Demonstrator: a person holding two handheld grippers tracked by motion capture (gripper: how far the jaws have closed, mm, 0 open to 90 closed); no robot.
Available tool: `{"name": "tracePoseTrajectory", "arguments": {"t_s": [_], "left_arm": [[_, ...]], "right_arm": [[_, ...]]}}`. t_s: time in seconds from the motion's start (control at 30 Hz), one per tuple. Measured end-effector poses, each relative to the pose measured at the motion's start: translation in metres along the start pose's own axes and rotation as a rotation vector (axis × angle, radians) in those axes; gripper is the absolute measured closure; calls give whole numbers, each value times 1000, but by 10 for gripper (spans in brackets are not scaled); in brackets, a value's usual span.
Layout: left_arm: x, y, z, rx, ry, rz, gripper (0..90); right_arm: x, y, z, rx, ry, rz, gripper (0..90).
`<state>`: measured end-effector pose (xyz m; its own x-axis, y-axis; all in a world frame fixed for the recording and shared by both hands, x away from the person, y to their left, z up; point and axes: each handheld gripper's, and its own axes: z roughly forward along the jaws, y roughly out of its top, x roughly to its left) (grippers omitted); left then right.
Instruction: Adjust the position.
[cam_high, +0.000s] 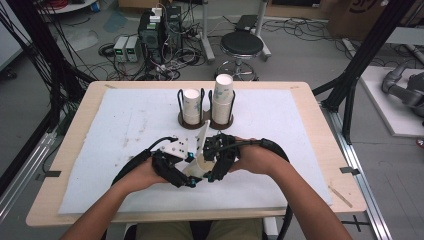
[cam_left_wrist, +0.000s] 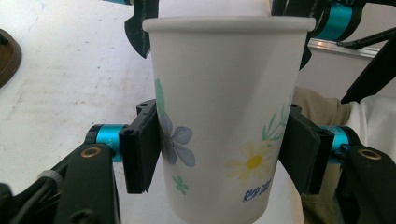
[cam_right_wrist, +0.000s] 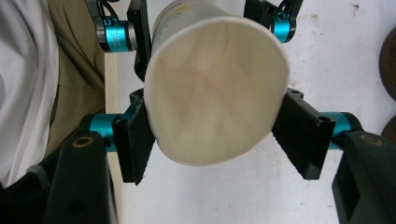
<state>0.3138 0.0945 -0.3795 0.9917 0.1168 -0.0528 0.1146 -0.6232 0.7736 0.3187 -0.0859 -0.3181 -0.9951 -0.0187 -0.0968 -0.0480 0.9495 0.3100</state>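
Two claws: both clamp one paper cup, held between them just above the counter near the middle of its near edge.
Paper cup (cam_high: 199, 165): white, printed with flowers and blue characters; lying roughly level, mouth toward the right hand, base toward the left.
Left claw (cam_left_wrist: 224, 149): pads pressed onto the cup's lower wall on both sides, pinching it; in the left claw view the blue flower sits against one pad and a green sprig against the other.
Right claw (cam_right_wrist: 217, 140): jaws pinching the cup near its rim, and the open mouth is squeezed slightly out of round in the right claw view.
Hands: left hand (cam_high: 142, 175) and right hand (cam_high: 255, 159) close together, forearms coming in from the near edge.
Cup holder (cam_high: 206, 119): dark two-ring stand toward the far edge at centre, well apart from the claws.
Stacked cups: one short stack (cam_high: 191, 102) in the left ring, a taller stack (cam_high: 223, 92) in the right ring, both upright.
Counter (cam_high: 75, 150): wooden top covered by a white cloth (cam_high: 280, 125) with faint stains.
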Motion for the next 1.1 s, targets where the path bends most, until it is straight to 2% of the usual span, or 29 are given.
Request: {"name": "tracePoseTrajectory", "arguments": {"t_s": [0.07, 0.2, 0.33, 0.4, 0.43, 0.57, 0.7, 0.83, 0.9, 1.03, 1.1], "left_arm": [[0, -1, 1, -6, -9, -3, 361], [1, -3, 1, -25, -15, -16, 355], [3, -9, -2, -72, -2, -50, 340], [4, -13, -4, -97, 7, -61, 338], [4, -16, -5, -112, 12, -70, 338], [6, -25, -9, -179, 43, -113, 332], [7, -31, -14, -216, 69, -131, 327], [8, -36, -18, -249, 89, -143, 327], [8, -40, -21, -275, 111, -151, 325], [8, -52, -27, -318, 154, -169, 319], [9, -58, -30, -336, 177, -176, 319]], "right_arm": [[0, 0, -1, 1, 6, 4, 340], [-2, -2, -1, -37, 27, 13, 309], [-7, -10, -4, -141, 32, 70, 248], [-9, -15, -9, -218, 29, 105, 233], [-11, -19, -11, -267, 20, 103, 233], [-12, -36, -20, -404, 9, 171, 233], [-11, -53, -19, -484, -21, 218, 234], [-9, -74, -15, -608, -47, 273, 234], [-9, -83, -13, -648, -59, 308, 234], [-4, -106, -7, -721, -119, 376, 225], [-2, -117, -3, -736, -162, 414, 223]]}}
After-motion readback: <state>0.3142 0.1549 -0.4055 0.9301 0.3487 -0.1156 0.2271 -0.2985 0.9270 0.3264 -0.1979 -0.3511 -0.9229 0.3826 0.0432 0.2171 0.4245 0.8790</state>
